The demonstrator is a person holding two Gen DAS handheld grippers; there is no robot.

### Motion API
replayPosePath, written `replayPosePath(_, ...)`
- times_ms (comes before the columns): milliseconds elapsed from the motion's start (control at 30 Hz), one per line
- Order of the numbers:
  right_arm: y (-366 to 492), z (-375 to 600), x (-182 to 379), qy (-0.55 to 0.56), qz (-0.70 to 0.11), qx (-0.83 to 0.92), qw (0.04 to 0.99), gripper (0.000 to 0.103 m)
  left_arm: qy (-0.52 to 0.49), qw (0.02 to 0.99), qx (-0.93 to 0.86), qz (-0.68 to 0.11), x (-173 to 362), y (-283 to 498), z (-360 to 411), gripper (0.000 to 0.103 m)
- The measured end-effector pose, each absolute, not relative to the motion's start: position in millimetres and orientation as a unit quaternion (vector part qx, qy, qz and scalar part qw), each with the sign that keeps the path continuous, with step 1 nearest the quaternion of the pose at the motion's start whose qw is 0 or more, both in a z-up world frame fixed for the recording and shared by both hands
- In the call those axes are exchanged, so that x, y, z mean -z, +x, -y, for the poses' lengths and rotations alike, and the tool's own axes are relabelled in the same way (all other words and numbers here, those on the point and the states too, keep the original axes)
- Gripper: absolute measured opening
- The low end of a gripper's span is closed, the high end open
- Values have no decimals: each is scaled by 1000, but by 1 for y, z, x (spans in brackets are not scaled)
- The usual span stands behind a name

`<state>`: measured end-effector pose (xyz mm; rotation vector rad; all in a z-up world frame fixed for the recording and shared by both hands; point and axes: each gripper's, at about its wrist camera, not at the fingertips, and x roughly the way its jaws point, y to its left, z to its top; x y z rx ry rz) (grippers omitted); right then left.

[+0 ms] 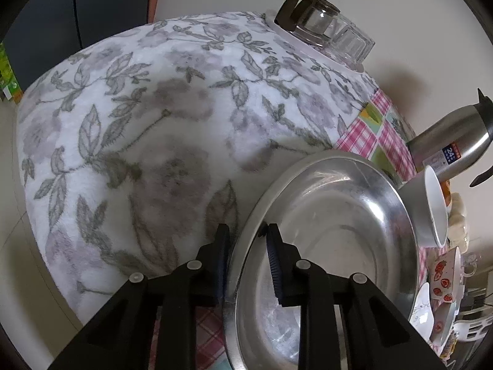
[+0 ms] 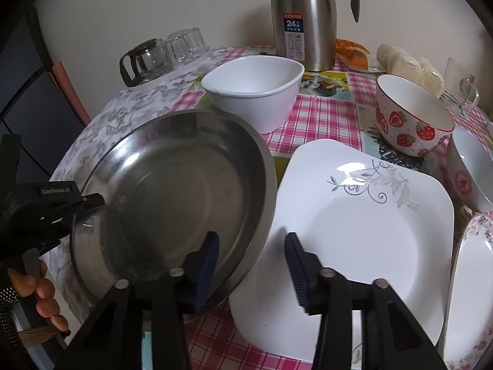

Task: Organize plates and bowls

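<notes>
A wide steel basin [image 1: 339,231] [image 2: 172,185] lies at the table's left side, its right edge over a white square plate [image 2: 354,231]. My left gripper [image 1: 246,231] [image 2: 95,200] is shut on the basin's left rim, one pad outside and one inside. My right gripper [image 2: 252,240] stands open astride the basin's near right rim. One of its fingers is inside the basin and the other is over the plate, with a gap at the pads. A white bowl [image 2: 255,89] and a strawberry bowl [image 2: 409,117] stand behind.
A steel thermos [image 2: 305,21] stands at the back, with a glass carafe [image 2: 141,61] and upturned glasses on the floral cloth [image 1: 138,123]. A small bowl [image 2: 468,169] and a floral-rimmed plate [image 2: 468,293] crowd the right edge. A person's hand [image 2: 43,293] holds the left gripper.
</notes>
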<state>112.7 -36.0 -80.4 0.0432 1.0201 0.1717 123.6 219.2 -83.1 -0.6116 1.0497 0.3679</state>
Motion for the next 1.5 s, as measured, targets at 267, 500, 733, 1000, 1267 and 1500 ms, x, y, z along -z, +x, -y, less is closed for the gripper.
replayPosePath(267, 113, 31, 74, 16, -477, -80, 875, 34, -306, 796, -188, -487, 84, 116, -235, 24)
replayPosePath(500, 109, 20, 68, 2, -469, -90, 878, 34, -322, 791, -199, -482, 86, 111, -246, 24)
replayPosePath(733, 107, 5, 76, -10, -477, -104, 872, 33, -328, 787, -203, -482, 87, 108, -251, 25)
replayPosePath(1000, 107, -6, 89, -17, -482, -121, 868, 32, -322, 788, -204, -484, 89, 110, -250, 26)
replayPosePath(1267, 104, -11, 83, -32, -467, -126, 875, 31, -309, 795, -198, -484, 84, 111, -249, 23)
replayPosePath(1500, 103, -7, 71, -24, -455, -130, 880, 31, -298, 804, -190, -478, 73, 109, -247, 21)
